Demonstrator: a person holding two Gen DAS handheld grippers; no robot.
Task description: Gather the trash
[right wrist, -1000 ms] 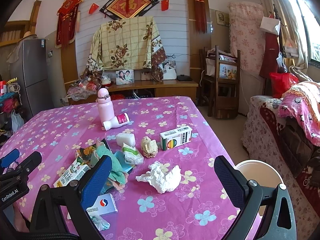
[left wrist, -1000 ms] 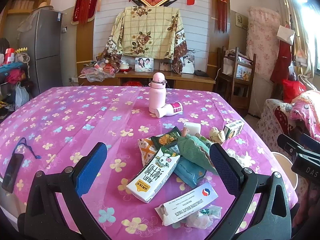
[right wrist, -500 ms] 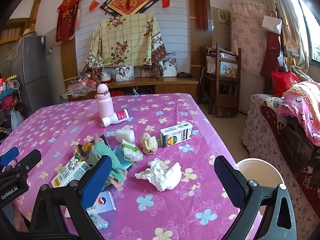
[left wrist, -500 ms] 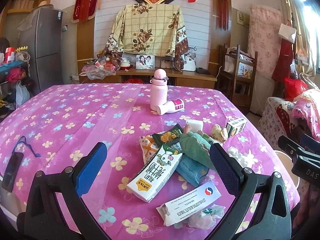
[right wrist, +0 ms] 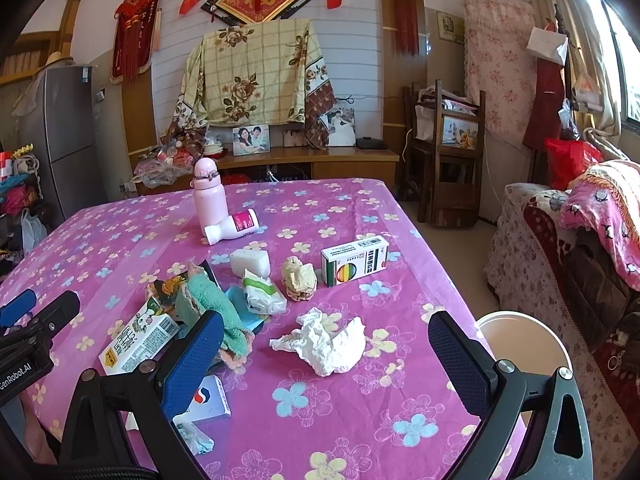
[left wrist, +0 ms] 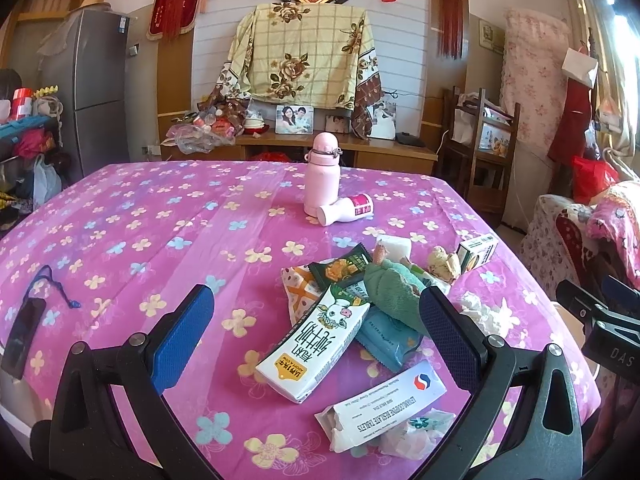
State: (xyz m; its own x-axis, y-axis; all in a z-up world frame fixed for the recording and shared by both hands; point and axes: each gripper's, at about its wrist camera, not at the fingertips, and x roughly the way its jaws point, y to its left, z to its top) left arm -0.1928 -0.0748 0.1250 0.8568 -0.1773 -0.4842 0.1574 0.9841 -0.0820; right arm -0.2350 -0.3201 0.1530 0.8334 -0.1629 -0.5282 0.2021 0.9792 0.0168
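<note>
Trash lies on the pink flowered tablecloth (left wrist: 132,236). A milk carton (left wrist: 316,344), a white tablet box (left wrist: 384,410), snack wrappers (left wrist: 340,270) and a green cloth (left wrist: 394,286) lie in front of my open, empty left gripper (left wrist: 316,332). My right gripper (right wrist: 326,354) is open and empty, with a crumpled white tissue (right wrist: 324,342) between its fingers' line of sight. A brown paper ball (right wrist: 299,278), a green-white medicine box (right wrist: 354,260) and a white packet (right wrist: 262,290) lie beyond it.
A pink flask (left wrist: 322,178) stands upright with a small white bottle (left wrist: 346,210) lying beside it. A white bin (right wrist: 522,344) stands off the table's right edge. A black phone (left wrist: 20,332) lies at the left edge. A sofa (right wrist: 580,264) is on the right.
Both grippers have shifted slightly lower and nearer the trash pile; the view tilted a little. Nothing was grasped or moved on the table.
</note>
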